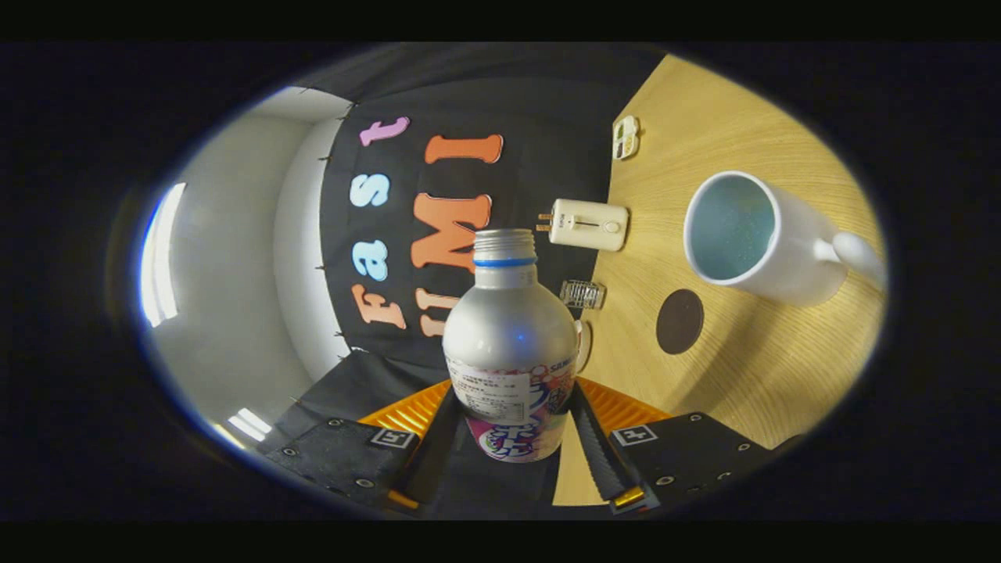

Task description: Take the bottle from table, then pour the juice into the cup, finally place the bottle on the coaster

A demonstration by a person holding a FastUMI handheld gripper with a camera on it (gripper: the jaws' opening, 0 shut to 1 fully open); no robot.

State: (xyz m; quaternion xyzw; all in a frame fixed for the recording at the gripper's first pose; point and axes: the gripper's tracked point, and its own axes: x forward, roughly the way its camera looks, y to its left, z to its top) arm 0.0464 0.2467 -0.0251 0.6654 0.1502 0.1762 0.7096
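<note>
The gripper (512, 438) clamped the bottle (510, 344), seemingly tipped, neck pointing ahead, with the cup (762, 238) beyond it to the right.

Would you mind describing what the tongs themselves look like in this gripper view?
The tongs have two black fingers with ribbed inner pads, mounted on black plates studded with small screws. Each plate carries a square black-and-white marker tag. An orange ribbed body sits behind them, and small orange tabs show near the finger bases.

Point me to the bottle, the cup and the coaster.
bottle (510, 332): gripper view, silver shoulder, between the fingers.
cup (790, 266): gripper view, white outer wall.
coaster (679, 321): gripper view, middle of the dark disc.
</note>
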